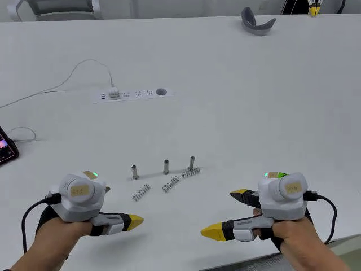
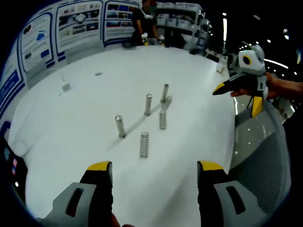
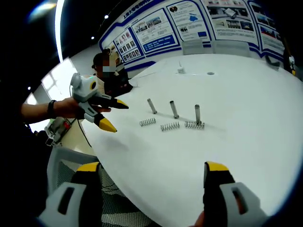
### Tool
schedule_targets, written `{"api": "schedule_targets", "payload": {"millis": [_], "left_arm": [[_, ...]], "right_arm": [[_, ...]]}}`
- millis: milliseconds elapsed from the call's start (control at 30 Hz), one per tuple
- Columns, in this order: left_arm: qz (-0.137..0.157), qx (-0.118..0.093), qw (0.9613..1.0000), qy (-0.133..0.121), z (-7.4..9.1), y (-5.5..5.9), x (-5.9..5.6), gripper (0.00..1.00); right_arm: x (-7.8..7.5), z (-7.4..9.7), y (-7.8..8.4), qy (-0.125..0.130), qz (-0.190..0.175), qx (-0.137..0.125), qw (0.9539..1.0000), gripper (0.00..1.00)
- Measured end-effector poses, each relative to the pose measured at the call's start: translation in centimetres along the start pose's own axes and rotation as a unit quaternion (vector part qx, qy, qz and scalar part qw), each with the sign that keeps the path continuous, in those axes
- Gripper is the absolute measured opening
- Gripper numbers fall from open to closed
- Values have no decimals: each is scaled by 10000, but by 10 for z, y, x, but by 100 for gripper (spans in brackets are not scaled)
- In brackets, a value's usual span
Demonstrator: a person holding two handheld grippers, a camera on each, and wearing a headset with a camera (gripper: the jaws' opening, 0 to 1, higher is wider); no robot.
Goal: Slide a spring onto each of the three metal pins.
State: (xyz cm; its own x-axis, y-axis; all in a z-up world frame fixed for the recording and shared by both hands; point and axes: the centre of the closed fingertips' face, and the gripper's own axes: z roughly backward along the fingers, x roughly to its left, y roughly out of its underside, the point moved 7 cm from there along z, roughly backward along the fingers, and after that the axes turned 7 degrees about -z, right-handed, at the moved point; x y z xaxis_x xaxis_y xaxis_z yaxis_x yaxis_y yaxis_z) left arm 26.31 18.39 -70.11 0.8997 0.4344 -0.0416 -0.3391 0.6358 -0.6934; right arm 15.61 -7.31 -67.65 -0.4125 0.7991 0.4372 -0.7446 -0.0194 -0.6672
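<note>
Three short metal pins stand upright in a row on the white table: left pin (image 1: 135, 171), middle pin (image 1: 166, 166), right pin (image 1: 192, 163). All three are bare. A spring lies flat near each: left spring (image 1: 141, 192), middle spring (image 1: 171, 183), and a right spring (image 1: 190, 172) resting against the right pin's base. My left gripper (image 1: 121, 206) hovers open near the table's front left, short of the springs. My right gripper (image 1: 225, 212) is open at the front right. The pins (image 2: 148, 104) and springs (image 2: 144, 144) lie ahead of the left jaws, and the pins (image 3: 174, 109) ahead of the right jaws.
A white power strip (image 1: 132, 95) with a plugged cable lies further back on the table. A phone (image 1: 5, 147) sits at the left edge and a grey curved object (image 1: 258, 22) at the far back. The table's front edge runs just below my hands.
</note>
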Motion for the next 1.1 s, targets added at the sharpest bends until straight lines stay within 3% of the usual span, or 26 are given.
{"api": "schedule_targets", "payload": {"millis": [533, 733, 1100], "left_arm": [[-49, 137, 9998, 155, -24, -2, 2, 66], [-63, 240, 9995, 189, -35, 0, 4, 59], [-43, 319, 9995, 26, -54, 2, 7, 39]], "right_arm": [[-2, 2, 4, -19, -58, 44, 10000, 90], [-4, 3, 6, -19, -110, 41, 9999, 89], [-5, 3, 9, -39, -159, 112, 9998, 89]]}}
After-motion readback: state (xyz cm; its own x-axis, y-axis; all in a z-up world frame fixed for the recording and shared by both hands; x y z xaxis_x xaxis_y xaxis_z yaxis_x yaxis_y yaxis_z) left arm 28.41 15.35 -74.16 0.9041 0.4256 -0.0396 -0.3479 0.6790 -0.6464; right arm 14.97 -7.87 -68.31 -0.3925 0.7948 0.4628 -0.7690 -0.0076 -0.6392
